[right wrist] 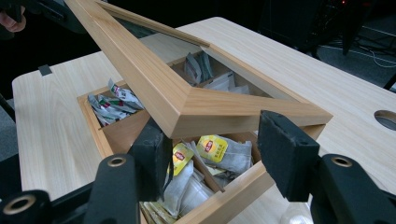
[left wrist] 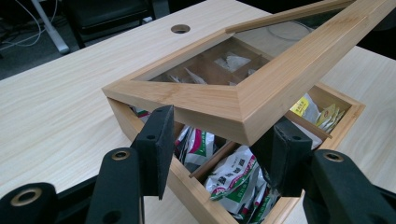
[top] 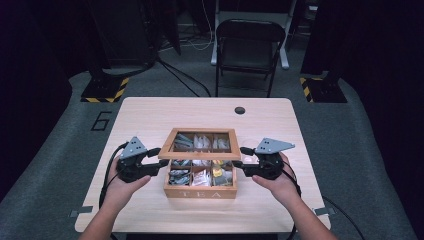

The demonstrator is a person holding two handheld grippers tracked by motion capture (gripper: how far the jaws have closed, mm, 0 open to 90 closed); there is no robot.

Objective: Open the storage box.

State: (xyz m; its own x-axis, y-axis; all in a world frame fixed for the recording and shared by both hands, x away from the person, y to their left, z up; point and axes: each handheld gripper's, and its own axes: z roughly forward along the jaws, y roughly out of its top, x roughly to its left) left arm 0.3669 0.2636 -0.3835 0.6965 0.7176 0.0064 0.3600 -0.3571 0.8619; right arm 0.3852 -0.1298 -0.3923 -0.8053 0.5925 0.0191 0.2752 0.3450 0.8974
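A wooden tea box (top: 200, 192) marked TEA stands at the middle of the table, its compartments holding several tea bags (left wrist: 233, 177). Its glass-paned lid (top: 200, 156) is tilted up at the front, hinged at the back. My left gripper (top: 159, 156) is at the lid's front left corner, and in the left gripper view the lid corner (left wrist: 233, 107) sits over and between the spread jaws. My right gripper (top: 239, 157) mirrors it at the front right corner (right wrist: 224, 109). Both grippers are open. Yellow-labelled bags (right wrist: 212, 147) lie under the raised lid. I cannot tell whether the lid rests on the pads.
The light wooden table (top: 150, 115) has a round cable hole (top: 240, 110) at the back. A black folding chair (top: 248, 47) stands beyond the table. Striped stand bases (top: 105, 90) sit on the floor at both far corners.
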